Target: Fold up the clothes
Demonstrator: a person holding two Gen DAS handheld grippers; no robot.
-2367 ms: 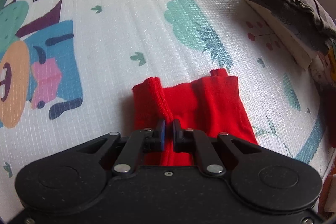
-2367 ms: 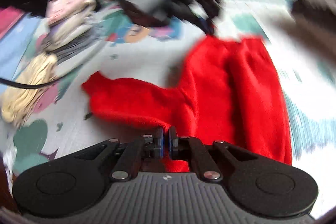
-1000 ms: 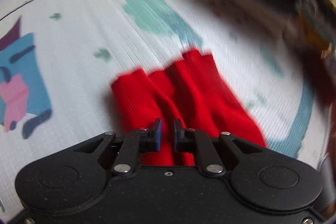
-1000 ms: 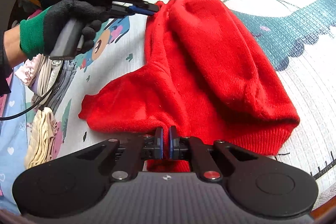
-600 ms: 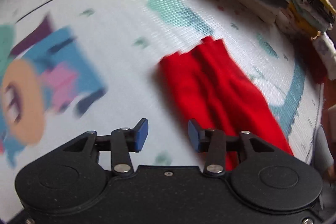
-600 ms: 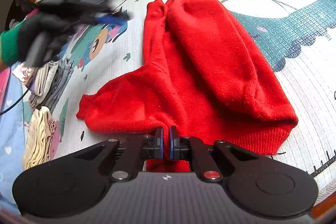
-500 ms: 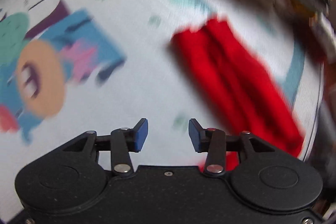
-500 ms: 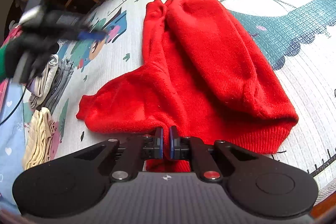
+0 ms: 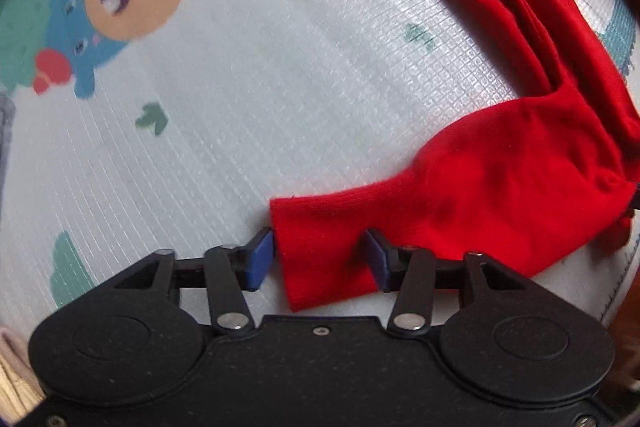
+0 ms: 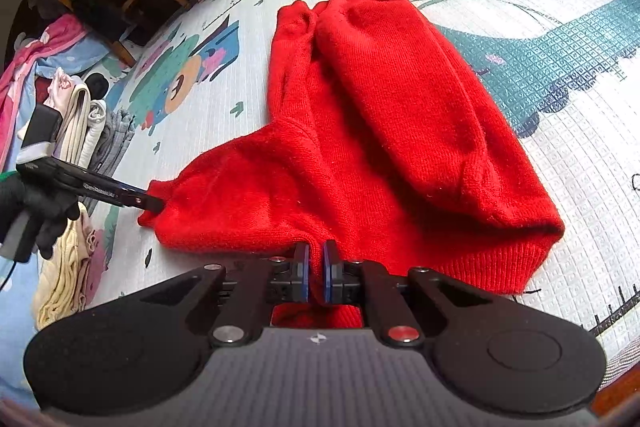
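The red sweater (image 10: 384, 131) is spread on the play mat (image 9: 280, 99), one sleeve laid over its body. Its hem is pinched by the right gripper (image 10: 316, 277), likely as an anchor, while the outstretched sleeve's cuff (image 9: 320, 259) is straddled by the left gripper (image 9: 320, 259) (jaws spread, not yet closed), apparently for folding inward.

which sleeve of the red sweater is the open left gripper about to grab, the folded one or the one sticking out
The sleeve sticking out: its cuff lies between the open fingers of the left gripper. The folded sleeve lies on the sweater's body.

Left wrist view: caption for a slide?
Open left gripper straddles the sleeve cuff of a red sweater on a play mat.
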